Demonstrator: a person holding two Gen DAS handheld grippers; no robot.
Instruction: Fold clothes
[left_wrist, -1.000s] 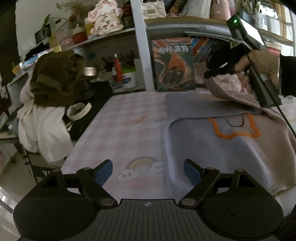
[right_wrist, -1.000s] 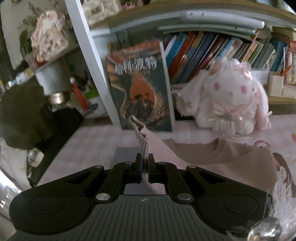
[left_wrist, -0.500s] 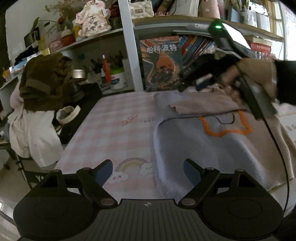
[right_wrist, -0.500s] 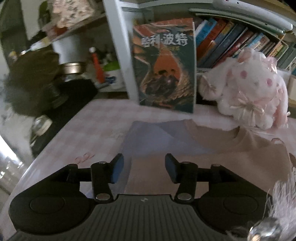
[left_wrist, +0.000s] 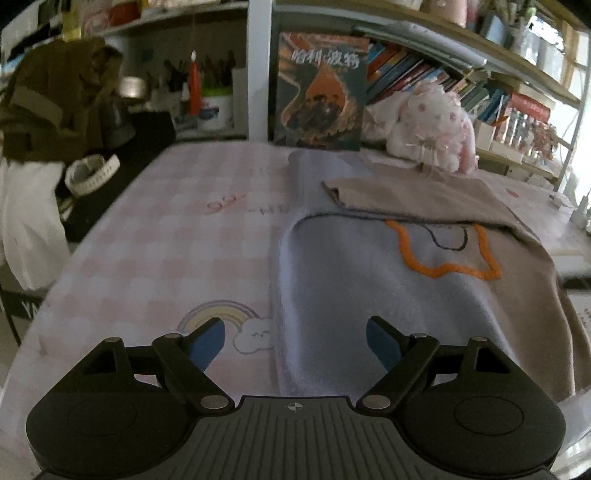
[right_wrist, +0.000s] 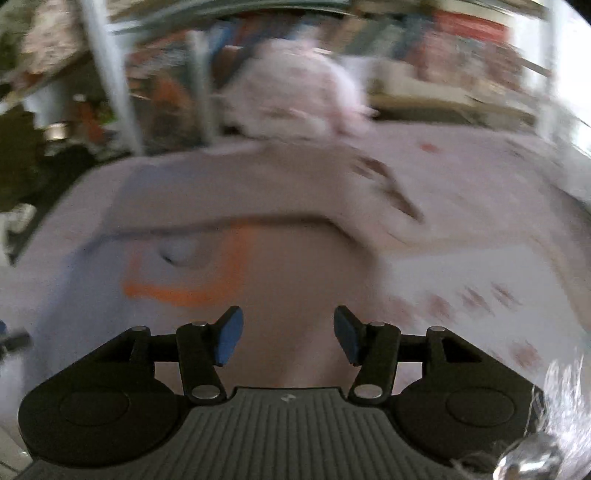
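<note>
A sweater (left_wrist: 354, 280) lies flat on the pink checked table, pale lilac on its left half and beige on its right, with an orange outline drawing on the front. A beige sleeve (left_wrist: 406, 195) lies folded across its upper part. My left gripper (left_wrist: 295, 341) is open and empty, low over the sweater's near left edge. My right gripper (right_wrist: 288, 338) is open and empty above the sweater's beige part (right_wrist: 295, 258); that view is blurred by motion.
A pink checked table cover (left_wrist: 192, 229) with a rainbow print spreads to the left. A book (left_wrist: 321, 88) and a pink plush rabbit (left_wrist: 432, 125) stand at the back edge under shelves. A chair piled with clothes (left_wrist: 55, 110) stands at the left.
My right gripper let go of the sleeve, which now lies folded across the sweater, and has pulled back to the right, out of the left wrist view. My left gripper stayed open.
</note>
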